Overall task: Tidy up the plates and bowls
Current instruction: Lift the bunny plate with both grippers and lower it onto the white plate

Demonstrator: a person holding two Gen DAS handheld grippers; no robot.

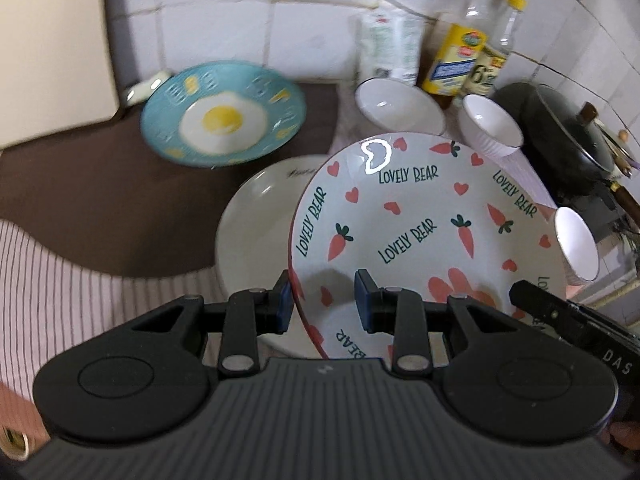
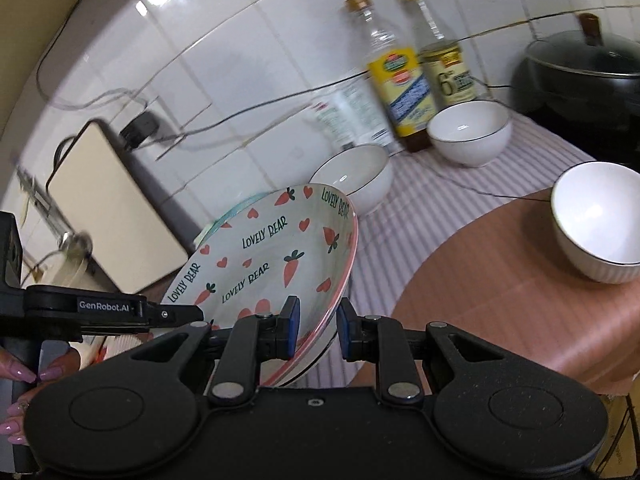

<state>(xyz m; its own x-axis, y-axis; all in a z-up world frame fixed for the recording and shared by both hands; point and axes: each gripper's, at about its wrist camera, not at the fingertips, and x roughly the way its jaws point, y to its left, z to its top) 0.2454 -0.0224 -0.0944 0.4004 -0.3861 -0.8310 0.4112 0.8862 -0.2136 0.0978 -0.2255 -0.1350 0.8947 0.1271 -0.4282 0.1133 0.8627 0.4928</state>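
I hold a white deep plate (image 1: 416,216) printed with carrots, hearts and "LOVELY BEAR" tilted above the counter, between both grippers. My left gripper (image 1: 325,302) is shut on its near rim, one pad outside and one inside. The right gripper (image 2: 317,326) is shut on the opposite rim of the same plate (image 2: 272,248). Each gripper shows in the other's view: the right gripper (image 1: 524,292) at the plate's right edge, the left gripper (image 2: 200,314) at its left edge. Under it lies a plain white plate (image 1: 256,216). A blue fried-egg plate (image 1: 222,114) sits further back.
Three white bowls (image 2: 352,178) (image 2: 470,132) (image 2: 596,220) stand on the striped cloth and the brown mat. Bottles (image 2: 400,80) line the tiled wall, a black lidded pot (image 2: 580,76) is at the right and a cream appliance (image 2: 112,216) at the left.
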